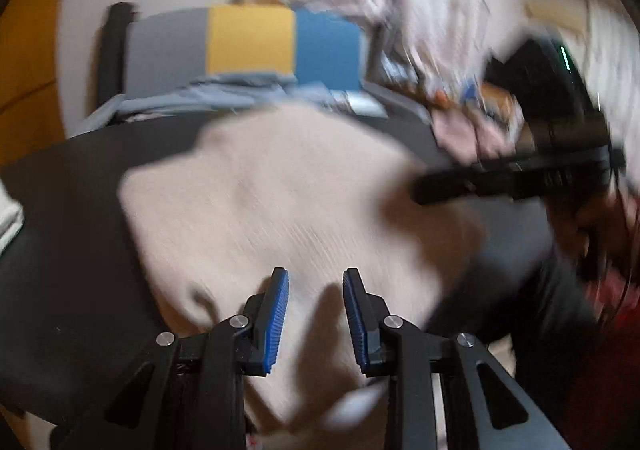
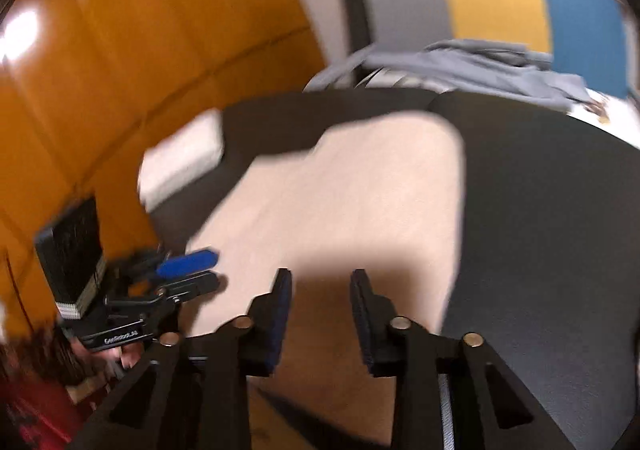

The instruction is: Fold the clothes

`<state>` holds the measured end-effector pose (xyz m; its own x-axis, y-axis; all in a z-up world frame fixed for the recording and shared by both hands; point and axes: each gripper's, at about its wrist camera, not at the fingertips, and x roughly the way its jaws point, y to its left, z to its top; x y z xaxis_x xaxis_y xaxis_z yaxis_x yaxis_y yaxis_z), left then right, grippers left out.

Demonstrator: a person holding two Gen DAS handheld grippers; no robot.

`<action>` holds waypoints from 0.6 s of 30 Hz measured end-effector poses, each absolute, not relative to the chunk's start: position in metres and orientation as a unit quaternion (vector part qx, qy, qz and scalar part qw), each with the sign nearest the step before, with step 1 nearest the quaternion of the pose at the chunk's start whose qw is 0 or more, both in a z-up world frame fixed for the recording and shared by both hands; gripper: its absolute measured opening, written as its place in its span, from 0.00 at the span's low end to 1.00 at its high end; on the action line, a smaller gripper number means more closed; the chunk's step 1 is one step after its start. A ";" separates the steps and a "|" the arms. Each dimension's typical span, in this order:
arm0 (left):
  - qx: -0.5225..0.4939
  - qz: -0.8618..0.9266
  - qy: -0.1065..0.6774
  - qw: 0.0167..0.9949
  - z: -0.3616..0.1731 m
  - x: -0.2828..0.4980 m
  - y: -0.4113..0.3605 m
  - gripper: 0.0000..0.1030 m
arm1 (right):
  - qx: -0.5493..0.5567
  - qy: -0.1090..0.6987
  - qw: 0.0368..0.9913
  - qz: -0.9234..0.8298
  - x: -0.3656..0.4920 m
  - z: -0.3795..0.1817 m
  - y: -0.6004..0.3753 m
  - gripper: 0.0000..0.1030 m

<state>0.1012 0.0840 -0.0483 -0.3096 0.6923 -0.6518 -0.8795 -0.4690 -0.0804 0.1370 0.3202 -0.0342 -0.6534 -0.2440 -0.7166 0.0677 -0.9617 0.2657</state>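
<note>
A beige garment lies spread on the dark table; it also shows in the right wrist view. My left gripper is open and empty, just above the garment's near edge. It also shows at the left of the right wrist view, its jaws apart. My right gripper is open and empty above the garment's near part. It shows blurred at the right of the left wrist view, over the garment's right side. Both views are motion-blurred.
A grey, yellow and blue chair back stands behind the table, with blue-grey clothes piled before it. A folded white item lies at the table's left edge. An orange wooden wall is on the left. Cluttered items sit far right.
</note>
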 end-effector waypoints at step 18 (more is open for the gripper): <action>-0.473 0.750 -0.157 0.435 -0.040 0.013 0.018 0.29 | 0.444 -0.187 0.070 -0.873 0.171 -0.069 0.330 0.21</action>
<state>0.0133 0.0179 -0.0397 -0.1751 0.8008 -0.5727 -0.5036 -0.5727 -0.6469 0.1710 0.3297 -0.0689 -0.5956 -0.2882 -0.7498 -0.0434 -0.9205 0.3882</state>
